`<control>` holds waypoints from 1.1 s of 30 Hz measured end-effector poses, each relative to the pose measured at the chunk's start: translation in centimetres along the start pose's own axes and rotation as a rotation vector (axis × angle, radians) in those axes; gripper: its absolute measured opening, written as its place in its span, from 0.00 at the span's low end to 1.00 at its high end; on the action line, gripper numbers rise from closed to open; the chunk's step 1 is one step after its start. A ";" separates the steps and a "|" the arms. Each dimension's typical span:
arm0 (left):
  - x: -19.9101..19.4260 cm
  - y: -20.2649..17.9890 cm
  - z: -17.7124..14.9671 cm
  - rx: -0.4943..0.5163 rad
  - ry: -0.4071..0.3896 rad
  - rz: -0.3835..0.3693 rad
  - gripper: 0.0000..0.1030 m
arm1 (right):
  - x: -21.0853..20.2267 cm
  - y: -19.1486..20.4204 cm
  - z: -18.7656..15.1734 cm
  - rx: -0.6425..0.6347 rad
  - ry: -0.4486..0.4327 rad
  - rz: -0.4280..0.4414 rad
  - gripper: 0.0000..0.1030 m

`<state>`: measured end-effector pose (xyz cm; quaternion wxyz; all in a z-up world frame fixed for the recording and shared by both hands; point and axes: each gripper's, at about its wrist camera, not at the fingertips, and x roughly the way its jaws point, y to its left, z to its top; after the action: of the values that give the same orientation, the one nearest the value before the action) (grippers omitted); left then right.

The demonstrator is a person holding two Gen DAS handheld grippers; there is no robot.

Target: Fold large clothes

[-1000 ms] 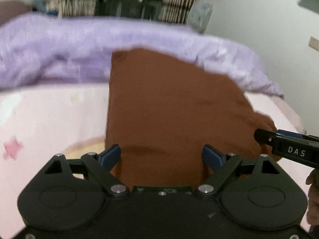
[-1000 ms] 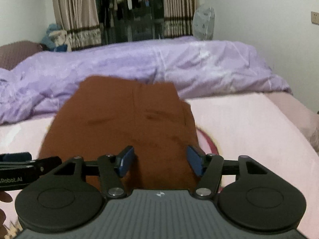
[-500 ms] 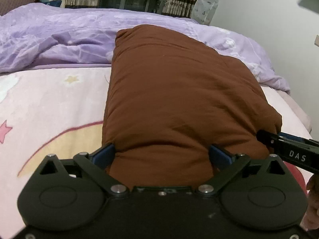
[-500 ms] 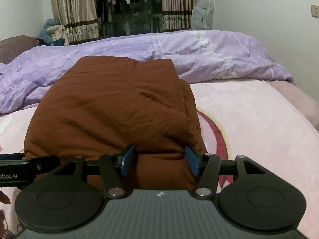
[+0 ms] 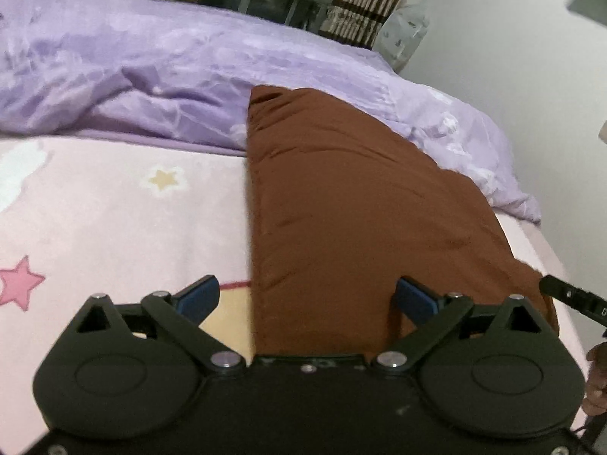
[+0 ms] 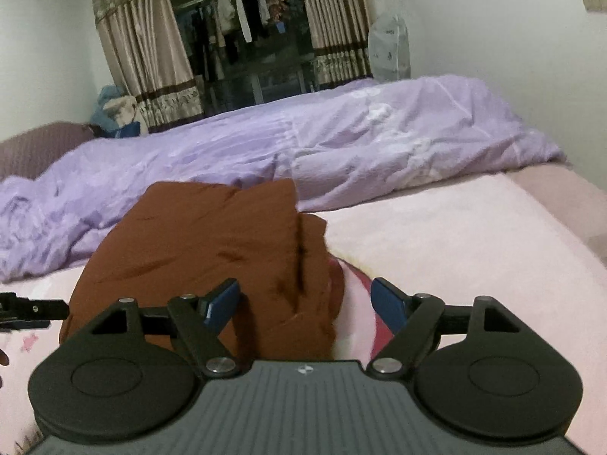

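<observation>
- Both tongs stand apart: your left tongs (image 5: 307,297) straddle the near left edge of the brown garment (image 5: 360,204) without pinching it, one blue pad over the bed sheet and one over the cloth.
- Your right tongs (image 6: 305,303) have just been opening; the garment's near right corner sits between the pads, but they do not press on it, so nothing is held.
- That garment lies folded into a thick, puffy bundle on the pink bed sheet (image 5: 114,204), its far end touching the rumpled purple duvet (image 5: 151,72).
- Judging by the loft of the bundle, the top layers could spring up or slide once you draw away, since nothing weighs them down.
- On the right side a lower layer (image 6: 316,227) pokes out past the upper one; that loose edge may unroll if a pad snags it on the way out.
- Pulling back low could drag the near hem with you and skew the fold, because both pairs of pads sit right at the cloth.
- Pushing the bundle farther could bury its far end in the duvet, where the shape would go crooked.
- No box, basket or drawer shows in either view, so nothing is stowed; the garment rests loose on the bed.
- Beyond the bed, clothes hang behind the curtains (image 6: 151,57), too far to matter.
</observation>
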<state>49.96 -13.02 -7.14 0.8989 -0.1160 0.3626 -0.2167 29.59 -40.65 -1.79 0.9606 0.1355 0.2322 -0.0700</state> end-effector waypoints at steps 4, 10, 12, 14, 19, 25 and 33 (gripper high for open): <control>1.7 2.1 0.8 -0.071 0.041 -0.060 1.00 | 2.1 -3.2 0.7 0.131 0.054 0.133 0.90; 3.4 3.9 1.1 -0.159 0.079 -0.172 1.00 | 5.8 -5.6 0.3 0.332 0.151 0.313 0.90; 4.0 4.3 1.2 -0.174 0.091 -0.200 1.00 | 7.1 -6.0 0.0 0.383 0.179 0.360 0.90; 4.5 4.6 1.3 -0.197 0.109 -0.233 1.00 | 8.3 -6.2 -0.3 0.412 0.200 0.378 0.92; 6.4 5.4 1.7 -0.258 0.164 -0.314 1.00 | 11.0 -7.4 -0.9 0.491 0.249 0.425 0.97; 8.4 6.0 1.8 -0.307 0.204 -0.409 1.00 | 13.1 -8.4 -1.5 0.570 0.280 0.484 0.99; 10.1 5.5 2.6 -0.289 0.240 -0.479 1.00 | 14.0 -7.8 -0.9 0.506 0.312 0.502 0.99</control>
<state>59.92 -12.85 -13.40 0.7472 -0.2987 0.4555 -0.3808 40.03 -48.79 -10.82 0.8372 0.4297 0.3108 0.1335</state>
